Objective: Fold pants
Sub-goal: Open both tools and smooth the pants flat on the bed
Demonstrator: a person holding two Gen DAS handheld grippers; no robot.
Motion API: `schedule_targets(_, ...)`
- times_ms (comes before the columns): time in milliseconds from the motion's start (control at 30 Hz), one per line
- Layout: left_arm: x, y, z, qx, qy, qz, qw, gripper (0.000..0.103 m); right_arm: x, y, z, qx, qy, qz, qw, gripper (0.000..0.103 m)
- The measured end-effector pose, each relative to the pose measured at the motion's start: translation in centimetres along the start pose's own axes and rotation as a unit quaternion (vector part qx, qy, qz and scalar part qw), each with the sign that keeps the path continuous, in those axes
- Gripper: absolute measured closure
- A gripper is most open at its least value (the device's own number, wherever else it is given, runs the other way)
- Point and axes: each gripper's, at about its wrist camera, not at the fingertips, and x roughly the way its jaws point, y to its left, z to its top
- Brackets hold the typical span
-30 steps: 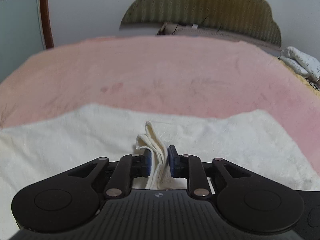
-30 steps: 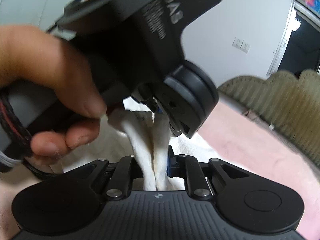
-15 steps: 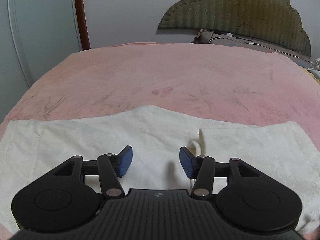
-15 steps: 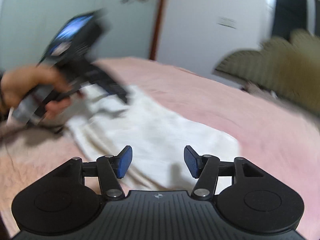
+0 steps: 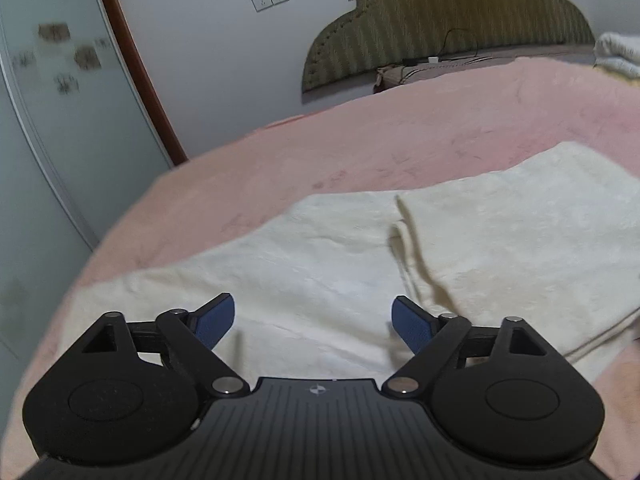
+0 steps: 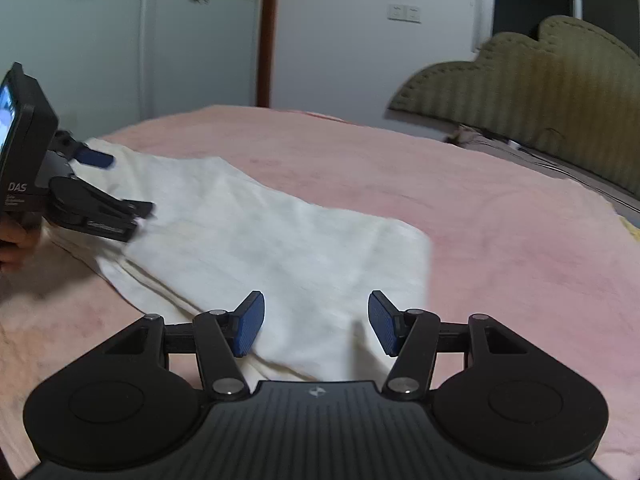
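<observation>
While both grippers hang spread and empty, cream textured cotton pants (image 6: 256,236) lie flat on pink bed (image 6: 500,216) — long axis running from left gripper (image 5: 312,322) to right gripper (image 6: 316,322); each over own end, headboard beyond.

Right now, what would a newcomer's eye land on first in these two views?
The cream pants lie folded and flat across the pink bedspread, the brightest thing in both views. In front of them, the left gripper and the right gripper both hang wide open with blue pads, holding nothing. Behind, an olive scalloped headboard stands against the white wall.
</observation>
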Motion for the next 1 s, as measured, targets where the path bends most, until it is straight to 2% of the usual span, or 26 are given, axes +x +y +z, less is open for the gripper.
schedule_targets(67,0.2,0.0,-0.6,0.005,0.009,0.012,0.9999,0.011,1.3,0.9,-0.3,-0.029,0.016,-0.020,0.999,0.045)
schedule_targets(100,0.3,0.1,-1.0,0.007,0.013,0.024,0.9996,0.012,1.8,1.2,-0.5,-0.042,0.022,-0.051,0.998,0.041)
schedule_targets(133,0.2,0.1,-1.2,0.004,0.014,0.031,0.9994,0.012,1.8,1.4,-0.5,-0.047,0.023,-0.089,0.995,0.041)
schedule_targets(167,0.1,0.5,-1.5,-0.007,0.014,0.029,0.9995,0.012,1.7,1.7,-0.4,-0.051,0.022,-0.109,0.993,0.041)
schedule_targets(200,0.0,0.9,-1.6,-0.023,0.015,0.023,0.9994,0.012,1.3,1.9,-0.4,-0.052,0.010,-0.102,0.993,0.041)
schedule_targets(333,-0.1,3.1,-1.5,-0.124,0.034,-0.016,0.9916,0.012,0.0,4.4,0.4,-0.054,-0.043,0.002,0.998,0.041)
schedule_targets(400,-0.3,3.5,-1.2,-0.145,0.034,-0.031,0.9884,0.012,0.6,6.5,0.6,-0.094,-0.041,0.018,0.995,0.041)
schedule_targets(500,-1.0,2.8,-0.7,-0.129,0.015,-0.025,0.9913,0.012,3.0,8.9,0.2,-0.146,-0.020,-0.008,0.989,0.041)
schedule_targets(600,-1.5,1.9,-0.4,-0.113,0.002,-0.012,0.9935,0.011,4.2,9.3,0.1,-0.123,-0.026,-0.005,0.992,0.042)
schedule_targets(700,-1.7,1.3,0.2,-0.129,0.001,-0.037,0.9909,0.011,4.3,9.6,0.4,-0.102,-0.043,0.006,0.994,0.040)
schedule_targets(733,-1.5,1.2,0.4,-0.136,0.002,-0.050,0.9895,0.011,4.5,10.0,0.4,-0.109,-0.043,0.010,0.993,0.035)
schedule_targets(800,-1.3,0.5,0.9,-0.133,0.000,-0.070,0.9887,0.011,4.8,11.0,0.2,-0.142,-0.034,0.009,0.989,0.034)
schedule_targets(833,-1.1,-0.1,1.1,-0.118,-0.004,-0.068,0.9907,0.011,4.7,11.2,0.2,-0.153,-0.036,0.006,0.988,0.034)
schedule_targets(933,-0.1,-2.6,1.0,-0.035,0.003,-0.014,0.9993,0.010,2.8,9.7,0.5,-0.159,-0.022,0.040,0.986,0.034)
schedule_targets(1000,0.4,-3.6,0.3,-0.003,-0.009,0.013,0.9999,0.008,1.0,7.4,0.4,-0.149,-0.022,0.007,0.988,0.034)
